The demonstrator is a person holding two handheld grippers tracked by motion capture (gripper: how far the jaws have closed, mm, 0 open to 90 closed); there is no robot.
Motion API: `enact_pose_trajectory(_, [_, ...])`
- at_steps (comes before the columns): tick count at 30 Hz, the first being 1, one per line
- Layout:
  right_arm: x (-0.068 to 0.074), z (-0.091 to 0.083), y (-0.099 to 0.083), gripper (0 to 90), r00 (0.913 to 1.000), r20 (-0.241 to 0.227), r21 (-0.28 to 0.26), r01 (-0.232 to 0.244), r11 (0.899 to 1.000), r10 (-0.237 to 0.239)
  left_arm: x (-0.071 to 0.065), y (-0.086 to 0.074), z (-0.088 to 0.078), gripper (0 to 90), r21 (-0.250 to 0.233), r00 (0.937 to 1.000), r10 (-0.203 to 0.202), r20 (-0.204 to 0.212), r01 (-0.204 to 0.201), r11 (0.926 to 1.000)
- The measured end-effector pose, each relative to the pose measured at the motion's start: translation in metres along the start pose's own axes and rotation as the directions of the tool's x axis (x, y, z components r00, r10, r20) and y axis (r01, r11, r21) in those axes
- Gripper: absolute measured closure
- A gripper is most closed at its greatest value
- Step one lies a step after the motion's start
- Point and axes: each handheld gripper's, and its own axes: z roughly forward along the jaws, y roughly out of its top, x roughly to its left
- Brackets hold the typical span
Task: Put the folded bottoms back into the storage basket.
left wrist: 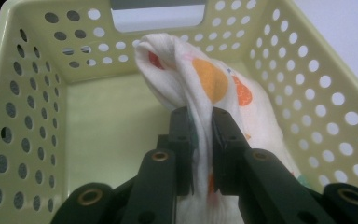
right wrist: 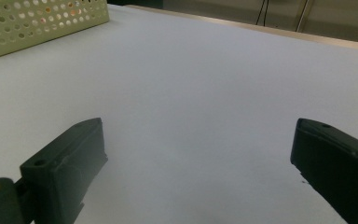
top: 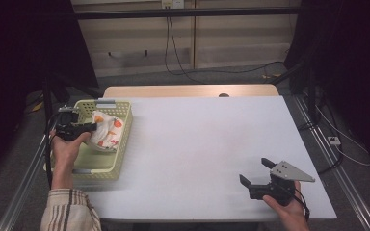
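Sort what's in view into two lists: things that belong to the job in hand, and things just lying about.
In the job, judging by the grip:
- cloth, pinched between the jaws
- basket, with the cloth inside it
- left gripper, shut on the cloth

Lying about or idle:
- right gripper, open over the bare table
- cables on the floor beyond the table

Left gripper has its fingers clamped on a cloth between them. Right gripper is held low, fingers spread wide apart.
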Motion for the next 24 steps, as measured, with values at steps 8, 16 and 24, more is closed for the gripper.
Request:
enact_pose_trajectory(8, [0.0007, 0.0011, -0.0004, 2.9, 1.0, -0.005, 0.011, 0.001, 1.0, -0.001, 0.0071, -0.0053, 0.0017, 79.8, 0.002, 0.9998, -0.02, -0.007, 0.02, 0.9998])
enact_pose_trajectory(16, [0.0004, 0.0013, -0.0007, 2.9, 1.0, -0.007, 0.014, 0.004, 1.0, -0.004, 0.0097, -0.0071, 0.0034, 77.2, 0.025, 0.9988, -0.034, -0.036, 0.035, 0.9991])
enact_pose_trajectory(24, [0.0006, 0.0015, -0.0008, 2.9, 0.9999, -0.011, 0.015, 0.003, 1.0, -0.003, 0.0094, -0.0088, 0.0071, 76.1, 0.056, 0.9967, -0.038, -0.071, 0.042, 0.9976])
